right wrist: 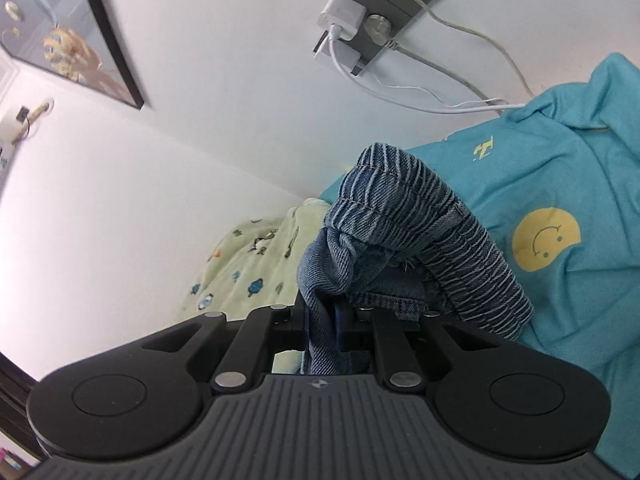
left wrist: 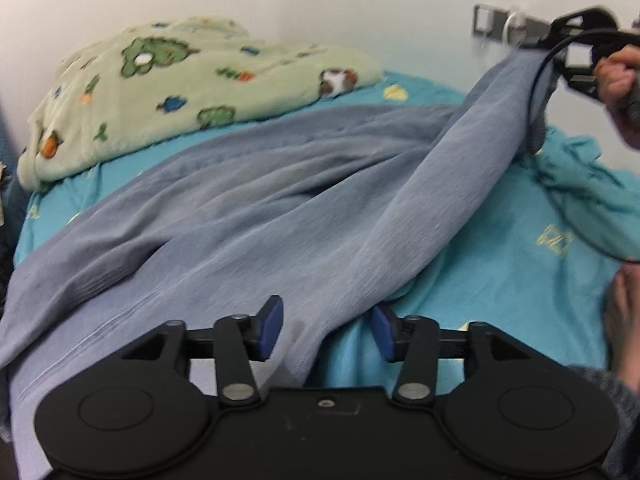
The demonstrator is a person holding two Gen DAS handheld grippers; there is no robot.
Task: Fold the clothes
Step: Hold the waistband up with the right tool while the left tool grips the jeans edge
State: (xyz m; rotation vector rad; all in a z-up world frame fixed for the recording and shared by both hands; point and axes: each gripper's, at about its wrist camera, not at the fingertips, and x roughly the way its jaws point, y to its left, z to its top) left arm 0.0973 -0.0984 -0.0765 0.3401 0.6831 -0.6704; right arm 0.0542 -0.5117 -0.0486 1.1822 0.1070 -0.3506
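Observation:
A pair of blue-grey denim trousers (left wrist: 248,208) lies spread across the bed. My left gripper (left wrist: 326,330) is open, its blue pads on either side of the near edge of one leg, low over the bed. My right gripper (left wrist: 560,48) is up at the far right, shut on the elastic waistband (right wrist: 420,216) and lifting that end, so the fabric stretches up from the bed. In the right wrist view the bunched denim (right wrist: 324,280) fills the shut jaws (right wrist: 326,320).
A turquoise bed sheet (left wrist: 500,248) with yellow smiley prints (right wrist: 546,244) covers the bed. A pale green patterned fleece blanket (left wrist: 168,80) lies heaped at the far left. A white wall stands behind, with a socket plate, chargers and cables (right wrist: 360,20), and a framed picture (right wrist: 68,32).

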